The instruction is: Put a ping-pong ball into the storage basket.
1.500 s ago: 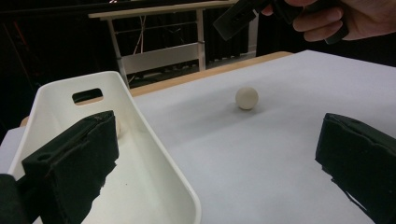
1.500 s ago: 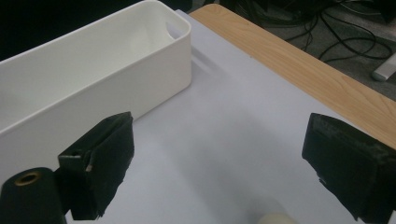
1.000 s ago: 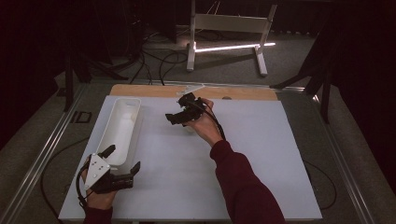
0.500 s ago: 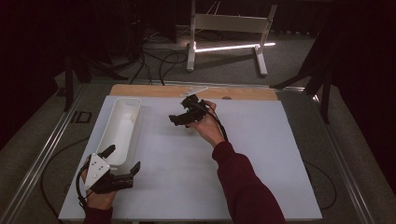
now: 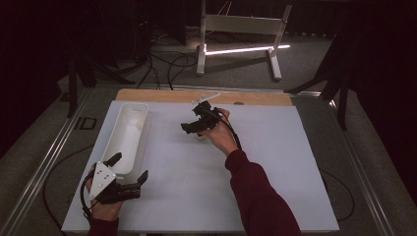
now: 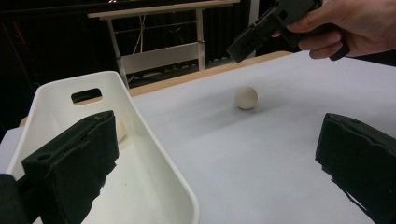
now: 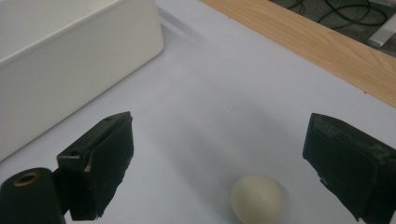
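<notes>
The right gripper (image 5: 193, 129) hovers with its jaws spread wide just above a cream ball (image 7: 258, 199) lying on the counter (image 5: 275, 162) toward the far edge, gripping nothing. A white bin (image 5: 127, 137) stands along the left edge, with a second ball (image 6: 120, 129) inside. The left gripper (image 5: 129, 172) rests near the front-left corner, wide open and empty
</notes>
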The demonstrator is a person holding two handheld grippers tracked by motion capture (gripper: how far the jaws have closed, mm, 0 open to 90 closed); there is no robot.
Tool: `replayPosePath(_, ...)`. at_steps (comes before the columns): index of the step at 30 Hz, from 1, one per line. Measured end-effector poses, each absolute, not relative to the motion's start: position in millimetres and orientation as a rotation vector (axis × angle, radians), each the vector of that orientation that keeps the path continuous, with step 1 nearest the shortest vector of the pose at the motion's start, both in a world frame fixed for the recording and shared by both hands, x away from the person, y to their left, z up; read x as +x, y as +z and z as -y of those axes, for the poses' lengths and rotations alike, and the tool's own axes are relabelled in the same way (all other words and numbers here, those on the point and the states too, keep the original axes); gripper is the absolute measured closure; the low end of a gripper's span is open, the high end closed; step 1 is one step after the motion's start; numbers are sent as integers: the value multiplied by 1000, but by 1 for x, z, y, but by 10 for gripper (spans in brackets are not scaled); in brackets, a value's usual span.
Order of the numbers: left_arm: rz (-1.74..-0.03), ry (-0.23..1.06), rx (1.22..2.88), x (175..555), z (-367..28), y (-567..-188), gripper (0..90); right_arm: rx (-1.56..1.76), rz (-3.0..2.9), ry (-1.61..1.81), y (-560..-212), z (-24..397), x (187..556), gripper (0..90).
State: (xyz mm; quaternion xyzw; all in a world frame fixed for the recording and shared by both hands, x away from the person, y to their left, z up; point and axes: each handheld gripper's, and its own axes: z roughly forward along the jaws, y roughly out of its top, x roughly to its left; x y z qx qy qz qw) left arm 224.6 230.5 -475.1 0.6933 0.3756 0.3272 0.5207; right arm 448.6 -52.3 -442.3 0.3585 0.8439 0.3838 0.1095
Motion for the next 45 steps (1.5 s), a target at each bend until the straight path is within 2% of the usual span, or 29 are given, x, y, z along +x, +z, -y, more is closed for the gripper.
replayPosePath(45, -900, 783, 1665, 225, -230, -475, 2, 1082, -2517, 1008, -467, 63, 454, 75)
